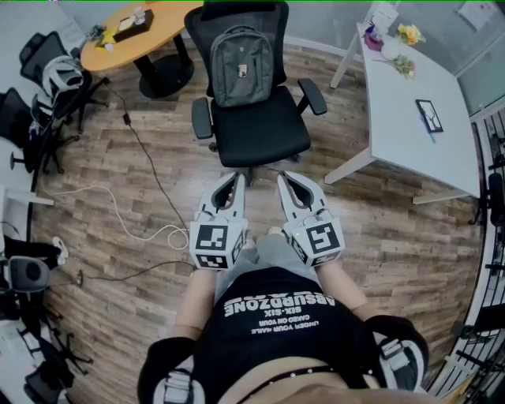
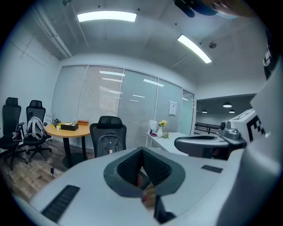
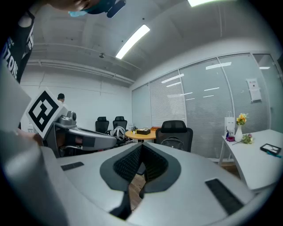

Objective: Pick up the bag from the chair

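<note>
At the far left of the head view, a round orange table [image 1: 158,35] is being seen, and a dark box [image 1: 132,24] is being carried on it. Below it, a white cable [image 1: 118,217] is being laid in loops over the wooden floor [image 1: 379,229].

The left gripper [image 1: 234,180] is being held low in front of the person. Its jaws are being pressed together at the tips, and nothing is being pinched between them.

Beyond it, the grey bag [image 1: 241,67] is being supported upright on the seat of the black chair [image 1: 256,134], with its back against the backrest. The bag is being kept well apart from both grippers, ahead of their tips and about midway between them. In the left gripper view it is being shown a little left of the closed tips; in the right gripper view, a little right of them.

The right gripper [image 1: 286,180] is being held beside the left one, jaws also pressed together and empty.

At the right, a white table [image 1: 394,118] is being seen, with flowers [image 1: 408,35] at its far end.
</note>
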The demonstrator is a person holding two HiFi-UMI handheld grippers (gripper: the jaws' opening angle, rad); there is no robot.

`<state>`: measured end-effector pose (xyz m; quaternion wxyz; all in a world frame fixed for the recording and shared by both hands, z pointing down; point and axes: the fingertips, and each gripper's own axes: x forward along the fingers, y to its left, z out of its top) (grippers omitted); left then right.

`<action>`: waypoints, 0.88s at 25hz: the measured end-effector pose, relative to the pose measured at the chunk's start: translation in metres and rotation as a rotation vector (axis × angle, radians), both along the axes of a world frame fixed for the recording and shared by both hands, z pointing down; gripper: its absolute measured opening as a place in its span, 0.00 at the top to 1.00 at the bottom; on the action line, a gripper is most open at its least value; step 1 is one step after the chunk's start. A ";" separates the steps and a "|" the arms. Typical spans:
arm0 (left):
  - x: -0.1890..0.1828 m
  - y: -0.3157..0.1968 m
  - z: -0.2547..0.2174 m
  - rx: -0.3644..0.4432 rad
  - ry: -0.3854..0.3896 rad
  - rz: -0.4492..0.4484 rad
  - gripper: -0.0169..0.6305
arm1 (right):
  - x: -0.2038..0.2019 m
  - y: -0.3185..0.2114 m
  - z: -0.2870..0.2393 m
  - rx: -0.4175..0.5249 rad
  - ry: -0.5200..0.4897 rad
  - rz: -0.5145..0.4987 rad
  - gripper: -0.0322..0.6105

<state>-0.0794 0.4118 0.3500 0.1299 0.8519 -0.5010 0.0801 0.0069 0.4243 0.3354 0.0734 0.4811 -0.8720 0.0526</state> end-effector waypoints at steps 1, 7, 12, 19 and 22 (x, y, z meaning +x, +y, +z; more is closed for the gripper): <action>0.006 -0.002 -0.002 0.001 0.006 0.006 0.95 | 0.005 -0.002 -0.001 0.002 0.001 0.001 0.93; 0.043 -0.009 -0.018 0.029 -0.015 0.036 0.95 | 0.037 -0.011 -0.012 0.012 -0.001 -0.007 0.93; 0.074 -0.019 -0.016 0.029 -0.016 0.022 0.95 | 0.066 -0.020 -0.012 0.023 0.003 -0.028 0.93; 0.085 -0.036 -0.013 0.041 -0.018 -0.055 0.95 | 0.092 -0.032 -0.009 0.054 -0.010 -0.065 0.93; 0.089 -0.045 -0.011 0.036 -0.019 -0.055 0.95 | 0.099 -0.038 -0.010 0.058 -0.031 -0.077 0.93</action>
